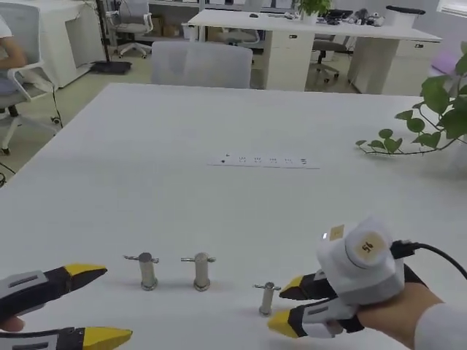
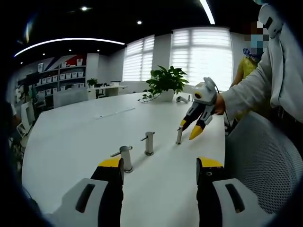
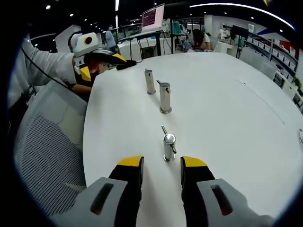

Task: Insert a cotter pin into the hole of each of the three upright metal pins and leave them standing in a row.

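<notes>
**Three pins looking fitted, row needing a check**

You are looking at three upright metal pins on the white table (image 1: 219, 124): the left pin (image 1: 148, 272), the middle pin (image 1: 201, 272) and the right pin (image 1: 267, 299). Each is showing a thin crosspiece through its head. I am reading that as a cotter pin (image 3: 163, 130) already in place, so the inserting is looking done. What is remaining, by my judgement, is the row: in the head view the right pin is standing a little nearer to you than the other two.

Your right gripper (image 1: 283, 310) is sitting just beside the right pin, its jaws parted and gripping nothing. Your left gripper (image 1: 115, 303) is hanging near the left pin, spread wide and likewise empty.

The pins are standing near the table's near edge, with a mesh chair (image 3: 47, 142) just off that edge. Beyond them, bare tabletop is running out to the socket panel (image 1: 263, 161). The plant (image 1: 438, 109) is sitting well apart at the far right.
</notes>
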`<state>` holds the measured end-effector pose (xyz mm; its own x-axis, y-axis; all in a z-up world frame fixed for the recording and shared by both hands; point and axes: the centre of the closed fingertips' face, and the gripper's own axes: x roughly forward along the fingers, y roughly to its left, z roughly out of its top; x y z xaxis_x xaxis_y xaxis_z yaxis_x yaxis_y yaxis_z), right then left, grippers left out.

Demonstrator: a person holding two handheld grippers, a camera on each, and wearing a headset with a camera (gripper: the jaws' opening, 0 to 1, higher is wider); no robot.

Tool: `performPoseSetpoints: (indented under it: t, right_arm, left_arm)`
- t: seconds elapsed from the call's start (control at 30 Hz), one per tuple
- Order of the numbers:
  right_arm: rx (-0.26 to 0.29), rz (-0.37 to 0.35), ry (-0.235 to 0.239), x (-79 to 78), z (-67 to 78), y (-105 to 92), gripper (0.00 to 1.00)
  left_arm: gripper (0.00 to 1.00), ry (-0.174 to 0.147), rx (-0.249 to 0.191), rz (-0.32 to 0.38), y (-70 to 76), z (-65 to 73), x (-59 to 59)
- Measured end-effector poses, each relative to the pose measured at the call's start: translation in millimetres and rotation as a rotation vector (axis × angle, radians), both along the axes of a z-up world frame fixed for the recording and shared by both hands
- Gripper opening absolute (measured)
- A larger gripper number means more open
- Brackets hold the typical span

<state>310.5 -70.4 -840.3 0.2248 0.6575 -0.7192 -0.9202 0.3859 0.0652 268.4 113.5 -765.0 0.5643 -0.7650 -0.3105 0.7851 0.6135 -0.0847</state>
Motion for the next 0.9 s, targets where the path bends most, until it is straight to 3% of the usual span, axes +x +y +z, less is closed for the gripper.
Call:
performPoseSetpoints:
  t: [0.43,0.63,0.9]
  right_arm:
    - [0.022,-0.035,-0.013,13.9,-8.2,6.7,0.25]
    - [0.015,-0.020,-0.034,15.3,-10.9,7.4,0.14]
    - [0.020,0.013,-0.069,19.2,-11.6,9.2,0.11]
  left_arm:
    - [0.61,0.011,-0.001,0.003,1.0,-2.4,-2.2]
    - [0.61,0.013,0.002,0.006,2.7,-3.0,-1.2]
    - [0.61,0.016,0.007,0.013,5.8,-4.1,-0.8]
